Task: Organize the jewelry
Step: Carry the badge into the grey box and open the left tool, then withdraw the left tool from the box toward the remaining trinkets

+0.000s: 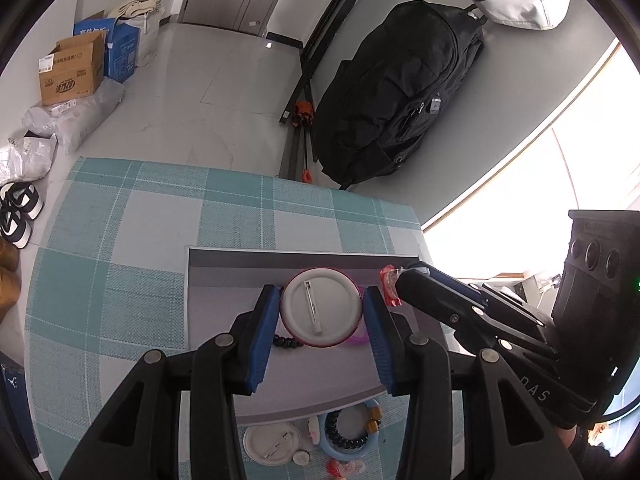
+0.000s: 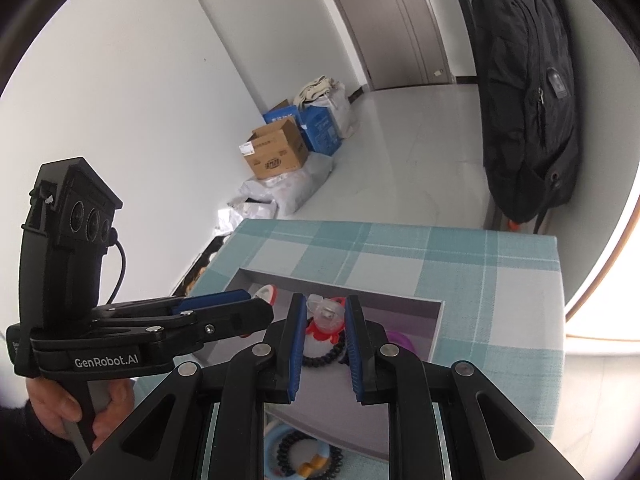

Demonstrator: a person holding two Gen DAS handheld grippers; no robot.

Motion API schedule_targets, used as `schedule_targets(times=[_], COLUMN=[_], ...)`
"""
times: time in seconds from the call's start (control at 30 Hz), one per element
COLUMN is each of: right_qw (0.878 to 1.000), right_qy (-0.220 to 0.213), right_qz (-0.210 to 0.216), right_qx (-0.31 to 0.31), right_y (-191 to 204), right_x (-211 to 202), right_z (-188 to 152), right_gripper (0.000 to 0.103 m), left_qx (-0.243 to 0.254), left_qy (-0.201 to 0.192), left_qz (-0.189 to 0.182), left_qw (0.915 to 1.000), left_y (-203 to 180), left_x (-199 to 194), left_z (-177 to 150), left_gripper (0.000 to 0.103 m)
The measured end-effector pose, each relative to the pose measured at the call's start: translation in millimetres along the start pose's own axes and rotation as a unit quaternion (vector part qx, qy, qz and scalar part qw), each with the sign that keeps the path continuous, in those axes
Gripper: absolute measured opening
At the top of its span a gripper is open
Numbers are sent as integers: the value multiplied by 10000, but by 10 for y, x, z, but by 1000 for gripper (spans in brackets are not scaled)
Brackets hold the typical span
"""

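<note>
Clamping a round badge [image 1: 320, 307], left hand-held gripper [image 1: 322, 300], right hand-held gripper [image 2: 323, 312] closed on a clear-and-orange hair clip [image 2: 328, 314], above grey box [image 1: 224, 280].

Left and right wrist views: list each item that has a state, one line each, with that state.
Left gripper: shut on round badge.
Round badge: held over the box, pin side facing the camera.
Right gripper: shut on clear clip.
Clear clip: held between the blue pads, above the box.
Grey box: open, no lid on it, beads inside.
Door: closed.
Cardboard carton: flaps open.
</note>
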State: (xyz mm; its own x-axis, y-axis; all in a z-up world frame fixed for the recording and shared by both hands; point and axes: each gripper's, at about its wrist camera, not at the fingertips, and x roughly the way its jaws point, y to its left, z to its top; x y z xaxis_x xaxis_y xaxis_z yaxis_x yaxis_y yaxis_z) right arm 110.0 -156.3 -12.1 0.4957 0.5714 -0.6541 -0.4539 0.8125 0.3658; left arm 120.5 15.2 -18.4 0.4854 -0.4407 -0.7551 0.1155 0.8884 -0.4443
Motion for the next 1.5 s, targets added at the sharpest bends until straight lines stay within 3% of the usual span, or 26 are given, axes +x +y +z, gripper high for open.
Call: schedule_targets(times=[0.23, 0.33, 0.37, 0.4, 0.43, 0.47, 0.6, 0.8, 0.97, 1.13, 1.3, 1.5], right_qw=[9996, 9991, 9988, 9986, 9984, 9980, 9967, 9965, 9964, 9954, 9947, 9941], right_qy=[91, -9, -42, -91, -199, -316, -551, -521, -525, -800, -882, -912], right_qz=[-20, -78, -71, -66, -27, 6, 0, -96, -174, -320, -456, -578], right_qx=[272, 420, 486, 512, 532, 551, 598, 651, 648, 420, 284, 140], right_y=[-117, -176, -204, -221, -233, -243, -266, -266, -249, -159, -86, -9], right_x=[72, 24, -11, -56, -117, -180, -335, -373, -416, -579, -661, -732], right_z=[4, 6, 10, 9, 6, 1, -10, -58, -130, -210, -285, -406], right_gripper=[19, 24, 30, 46, 64, 69, 77, 85, 89, 102, 103, 103], left_qx=[-139, -158, -185, -202, -192, -169, -53, 259, 223, 338, 472, 489], left_qy=[97, 248, 245, 201, 115, 8, -50, -147, -279, -404, -581, -801], left_qz=[-104, -416, -474, -461, -421, -381, -273, 172, 400, 769, 1167, 1365], left_qw=[9998, 9987, 9984, 9985, 9989, 9991, 9996, 9994, 9986, 9956, 9903, 9862], left_y=[17, 41, 48, 51, 47, 38, -11, -108, -158, -229, -308, -341], left_x=[74, 85, 73, 57, 31, -2, -29, -51, -117, -213, -347, -457], left_z=[18, 38, 41, 41, 35, 23, -15, -114, -185, -267, -436, -623], left_gripper=[38, 40, 49, 57, 74, 77, 77, 77, 77, 77, 77, 77])
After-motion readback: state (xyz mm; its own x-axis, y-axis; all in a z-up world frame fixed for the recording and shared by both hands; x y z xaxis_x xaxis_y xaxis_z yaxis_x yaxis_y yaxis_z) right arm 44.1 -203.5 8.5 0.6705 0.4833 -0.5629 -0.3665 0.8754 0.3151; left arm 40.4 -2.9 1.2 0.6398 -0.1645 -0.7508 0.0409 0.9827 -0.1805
